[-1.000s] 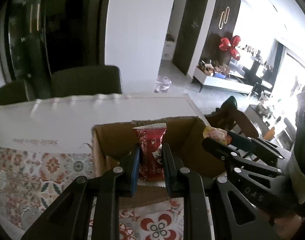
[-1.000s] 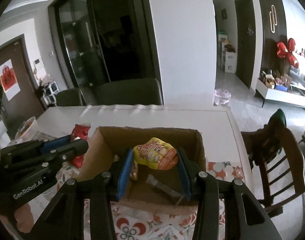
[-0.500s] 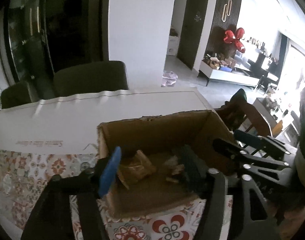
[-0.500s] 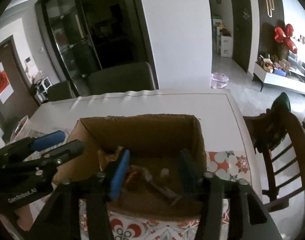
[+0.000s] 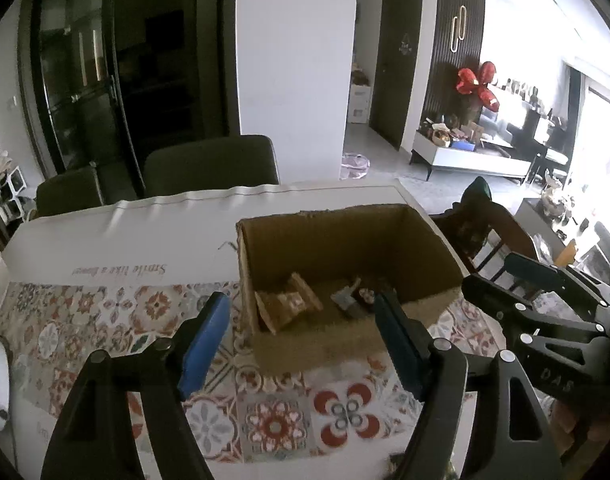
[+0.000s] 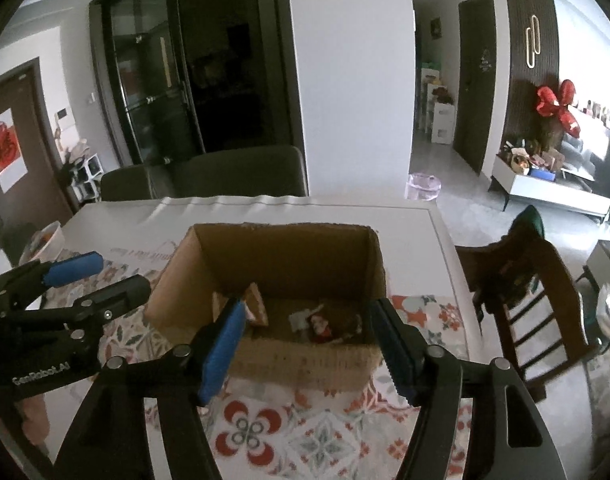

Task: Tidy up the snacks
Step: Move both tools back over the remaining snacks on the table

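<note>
Standing nearest each camera, both grippers are empty with their blue pads apart: the left gripper (image 5: 301,332) has just been opening its jaws, with nothing between them, and the right gripper (image 6: 305,340) has likewise just been opening, also with nothing clamped. Both tools are positioned at the near side of the cardboard box (image 6: 289,364), above the patterned tablecloth (image 5: 273,420) with its red and grey floral tiles. In the right wrist view the left gripper appears at the left edge, beside the box; in the left wrist view the right gripper (image 5: 501,284) appears at the right edge, near the box's right corner. The box is open at the top and rests on the cloth. On its floor lie the snacks: a brown packet (image 5: 287,306) leaning against the left wall, and a small red packet (image 6: 321,326) with a pale wrapper just beside it near the middle; further detail is too blurred to identify. Beyond the box the white table surface (image 5: 145,240) extends to the far edge, where two dark chairs (image 5: 211,168) are tucked in. A wooden chair (image 6: 533,280) stands at the right side of the table.
</note>
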Demonstrator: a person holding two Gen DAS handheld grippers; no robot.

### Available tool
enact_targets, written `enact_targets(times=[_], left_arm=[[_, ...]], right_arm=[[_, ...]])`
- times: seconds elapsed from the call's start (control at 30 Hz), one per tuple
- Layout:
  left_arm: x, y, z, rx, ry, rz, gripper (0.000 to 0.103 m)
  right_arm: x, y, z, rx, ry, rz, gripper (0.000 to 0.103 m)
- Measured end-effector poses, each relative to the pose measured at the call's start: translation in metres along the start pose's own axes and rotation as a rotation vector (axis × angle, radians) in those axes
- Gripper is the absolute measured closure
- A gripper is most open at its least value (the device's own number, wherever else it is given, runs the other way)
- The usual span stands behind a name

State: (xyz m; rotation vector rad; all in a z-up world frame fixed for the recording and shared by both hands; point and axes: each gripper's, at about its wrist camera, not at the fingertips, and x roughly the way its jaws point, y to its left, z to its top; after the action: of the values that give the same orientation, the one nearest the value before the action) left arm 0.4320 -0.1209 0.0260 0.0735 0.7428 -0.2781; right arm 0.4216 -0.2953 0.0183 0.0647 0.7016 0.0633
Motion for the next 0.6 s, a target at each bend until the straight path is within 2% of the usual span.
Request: enact_targets(times=[0.23,0.6], left_arm=[[-0.04,-0.003,-0.027,0.037,-0.027,0.029,0.029],[-0.08,0.0,-0.078,0.056,0.004,0.04,0.029]], right_arm=[[-0.034,0.006,-0.018,0.012,-0.009,-0.005,0.037],[-0.069,0.028,-0.059,-0.026,0.014,0.009,0.037]])
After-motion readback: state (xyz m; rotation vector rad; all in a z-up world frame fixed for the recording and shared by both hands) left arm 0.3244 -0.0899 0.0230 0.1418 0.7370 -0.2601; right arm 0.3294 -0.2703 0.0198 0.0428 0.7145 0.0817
